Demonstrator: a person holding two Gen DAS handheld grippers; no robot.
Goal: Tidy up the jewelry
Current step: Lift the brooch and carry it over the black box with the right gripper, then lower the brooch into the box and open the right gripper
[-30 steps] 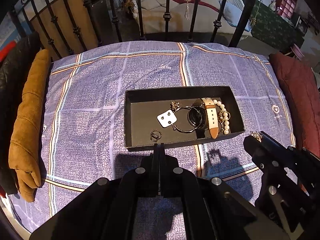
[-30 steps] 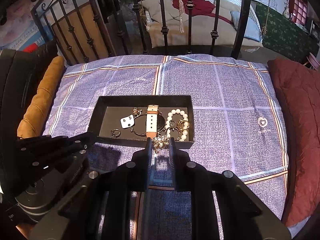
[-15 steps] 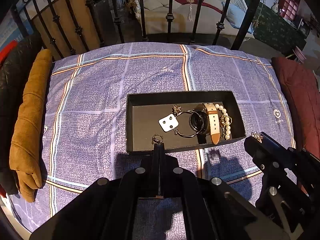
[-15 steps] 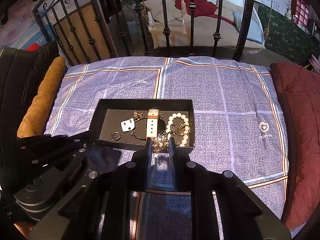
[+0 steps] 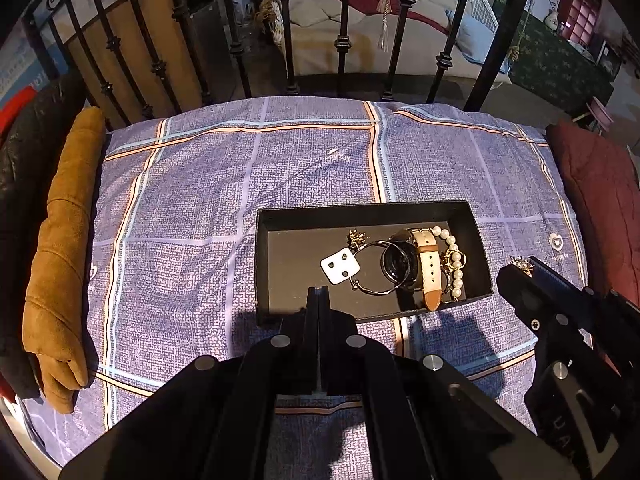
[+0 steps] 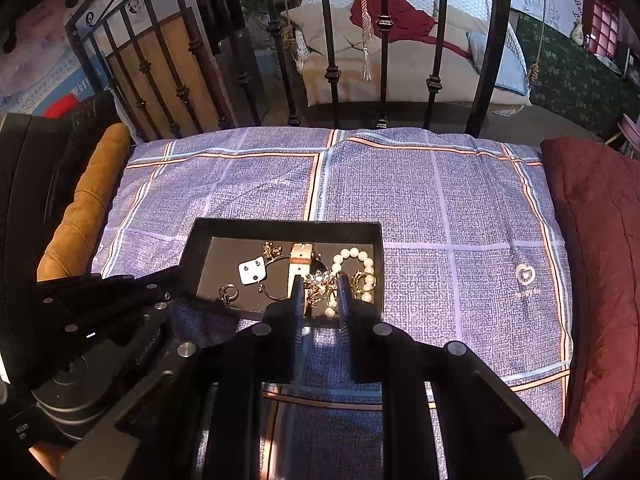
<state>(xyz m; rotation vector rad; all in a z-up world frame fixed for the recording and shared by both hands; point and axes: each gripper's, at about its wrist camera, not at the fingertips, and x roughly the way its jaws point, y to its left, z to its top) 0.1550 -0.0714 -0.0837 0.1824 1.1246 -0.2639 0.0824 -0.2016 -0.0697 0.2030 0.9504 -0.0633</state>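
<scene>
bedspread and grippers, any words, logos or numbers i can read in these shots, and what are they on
No text reads with certainty.
Heart logo on the bedspread: small lettering beneath, too blurred.
Second small print mid bedspread: too blurred.
Embossed lettering on the left gripper's body: too dim.
Wall art lettering, far right: cannot tell.

Plaid bedspread (image 5: 200, 208) — tan cushion (image 5: 60, 248) left, maroon cushion (image 6: 600, 260) right.

The quilt (image 6: 440, 208) lay bare beyond and right of the box (image 6: 280, 226). Iron bars (image 6: 332, 40) closed the far side, a brown cushion (image 6: 84, 208) the left, a red cushion (image 6: 600, 240) the right. Inside the box, the left part of the floor (image 5: 296, 256) was free.
</scene>
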